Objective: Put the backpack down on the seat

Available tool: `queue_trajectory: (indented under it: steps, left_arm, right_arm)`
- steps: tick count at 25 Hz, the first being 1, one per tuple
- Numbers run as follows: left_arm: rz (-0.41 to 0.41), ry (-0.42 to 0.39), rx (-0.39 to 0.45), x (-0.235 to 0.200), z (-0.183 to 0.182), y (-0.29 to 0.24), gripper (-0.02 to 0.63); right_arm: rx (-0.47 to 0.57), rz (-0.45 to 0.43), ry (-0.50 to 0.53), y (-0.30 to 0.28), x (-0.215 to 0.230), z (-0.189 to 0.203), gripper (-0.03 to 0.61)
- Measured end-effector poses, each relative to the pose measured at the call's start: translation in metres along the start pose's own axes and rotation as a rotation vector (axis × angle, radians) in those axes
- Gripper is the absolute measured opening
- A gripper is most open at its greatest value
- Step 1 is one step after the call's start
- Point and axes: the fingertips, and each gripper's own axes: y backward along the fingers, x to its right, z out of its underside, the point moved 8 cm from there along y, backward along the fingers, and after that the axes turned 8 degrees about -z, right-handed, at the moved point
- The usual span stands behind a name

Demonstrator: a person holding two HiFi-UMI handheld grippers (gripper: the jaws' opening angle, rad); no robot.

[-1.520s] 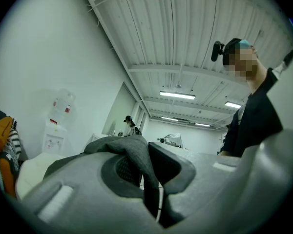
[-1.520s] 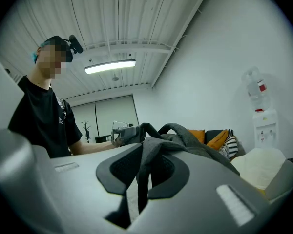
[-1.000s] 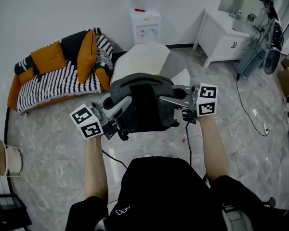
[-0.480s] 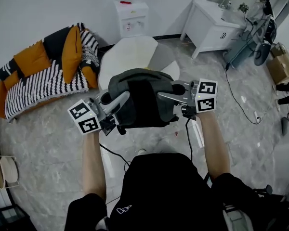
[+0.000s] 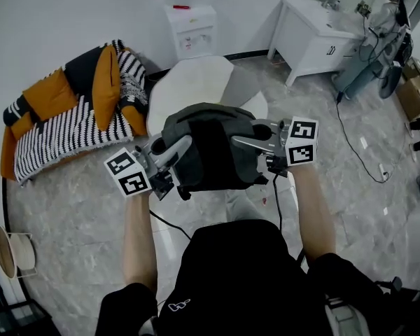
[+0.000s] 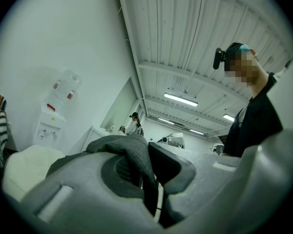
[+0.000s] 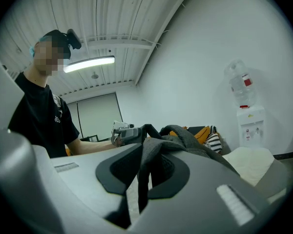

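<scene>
The left gripper (image 6: 149, 177) has its jaws drawn nearly together, pinching a fold of grey strap (image 6: 136, 152) between the pads. The right gripper (image 7: 140, 179) does the same on its side, jaws narrowly apart with a dark band of webbing (image 7: 147, 167) clamped between them. Between the two hangs the backpack (image 5: 211, 152), grey with a black panel, held up in the air in front of the person's chest and touching nothing underneath. Just beyond it on the floor sits the white padded seat (image 5: 192, 82), bare on top; from above, the bag overlaps the seat's near edge, though I cannot tell how high it hangs over it. To the left is a sofa (image 5: 70, 121) with a striped throw and orange cushions, and a water dispenser (image 5: 191, 26) stands against the wall behind. To my eye this is the carrying stage: the bag is lifted and brought close, not yet set down. The next move looks to call for reaching both arms forward together over the cushion, lowering the bag evenly until the seat takes its weight, then letting the jaws go.
</scene>
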Motion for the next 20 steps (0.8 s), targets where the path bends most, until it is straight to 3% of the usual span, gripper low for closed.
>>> queue_trajectory:
  steps: [5, 11, 16, 20]
  left_arm:
    - [-0.028, -0.005, -0.023, -0.012, 0.011, -0.011, 0.032]
    - [-0.092, 0.012, -0.069, -0.095, -0.024, -0.084, 0.032]
    - [-0.125, 0.032, -0.083, -0.138, -0.038, -0.127, 0.032]
    - [-0.140, 0.027, -0.139, -0.164, -0.043, -0.159, 0.032]
  right_arm:
    - [0.019, -0.033, -0.003, 0.006, 0.026, 0.013, 0.037]
    - [0.036, -0.088, -0.058, 0.025, 0.146, -0.019, 0.037]
    - [0.038, -0.121, -0.096, 0.041, 0.213, -0.033, 0.037]
    - [0.039, -0.132, -0.106, 0.058, 0.256, -0.041, 0.037]
